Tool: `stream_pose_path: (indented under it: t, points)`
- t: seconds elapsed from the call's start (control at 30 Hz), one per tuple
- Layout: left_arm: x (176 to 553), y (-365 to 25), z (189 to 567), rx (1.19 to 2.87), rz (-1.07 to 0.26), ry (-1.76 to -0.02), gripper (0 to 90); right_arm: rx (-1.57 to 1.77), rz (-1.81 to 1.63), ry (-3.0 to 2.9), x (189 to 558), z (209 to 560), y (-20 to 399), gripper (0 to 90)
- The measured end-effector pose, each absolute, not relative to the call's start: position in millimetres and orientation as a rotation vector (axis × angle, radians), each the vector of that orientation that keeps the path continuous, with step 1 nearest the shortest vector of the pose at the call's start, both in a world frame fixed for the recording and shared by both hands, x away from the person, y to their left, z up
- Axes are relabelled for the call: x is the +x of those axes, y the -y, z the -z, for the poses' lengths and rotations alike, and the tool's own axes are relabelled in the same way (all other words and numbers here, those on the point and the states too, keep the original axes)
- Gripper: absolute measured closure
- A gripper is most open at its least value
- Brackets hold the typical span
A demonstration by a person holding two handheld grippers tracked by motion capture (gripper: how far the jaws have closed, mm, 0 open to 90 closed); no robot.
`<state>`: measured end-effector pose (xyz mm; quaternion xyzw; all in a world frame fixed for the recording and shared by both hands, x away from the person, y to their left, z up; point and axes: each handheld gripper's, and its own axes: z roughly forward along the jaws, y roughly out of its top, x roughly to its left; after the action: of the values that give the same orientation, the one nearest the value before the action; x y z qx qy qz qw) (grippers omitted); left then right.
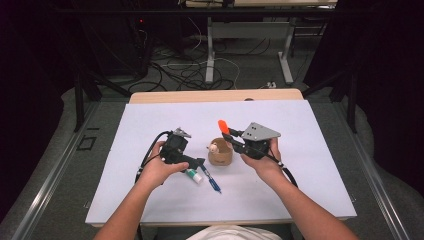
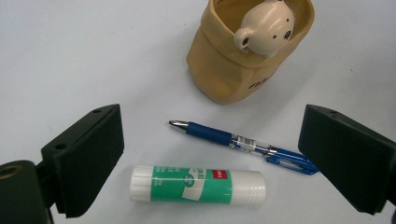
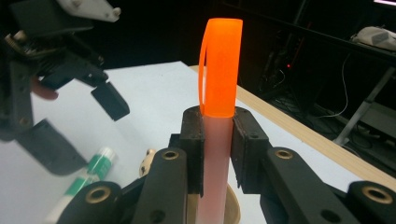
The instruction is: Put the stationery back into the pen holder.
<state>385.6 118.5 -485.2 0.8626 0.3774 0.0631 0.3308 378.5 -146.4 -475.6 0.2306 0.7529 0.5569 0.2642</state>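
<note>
Gripping an orange-capped highlighter (image 3: 219, 93) upright above the bear pen holder (image 1: 220, 152), the right gripper (image 1: 235, 140) should lower plumb, while the wide-open left gripper (image 1: 197, 162) idles at nine o'clock.

Orange-capped pen (image 3: 217, 121): frosted pale barrel, bright orange cap and clip; upright, clamped between the right gripper's (image 1: 235, 138) pads, just above the holder.
Pen holder (image 2: 243, 60): tan, soft-looking cup with a cream bear head at its rim; stands upright mid-table.
Glue stick (image 2: 198, 185): white and green, lying flat, just beside the blue pen.
Blue pen (image 2: 240, 145): clip-topped, lying flat between stick and holder.
</note>
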Motion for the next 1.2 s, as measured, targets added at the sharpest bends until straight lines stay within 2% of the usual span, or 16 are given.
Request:
stream_pose_path:
  t: [0.23,1.2]
  points:
    - [385,-117,486,2.247,-0.181,-0.977,1.2,0.725,-1.551,-1.979,385,483,144,76.6]
    - [385,-112,490,2.237,-0.239,-1.007,0.3,0.874,-1.611,-1.942,395,526,145,76.6]
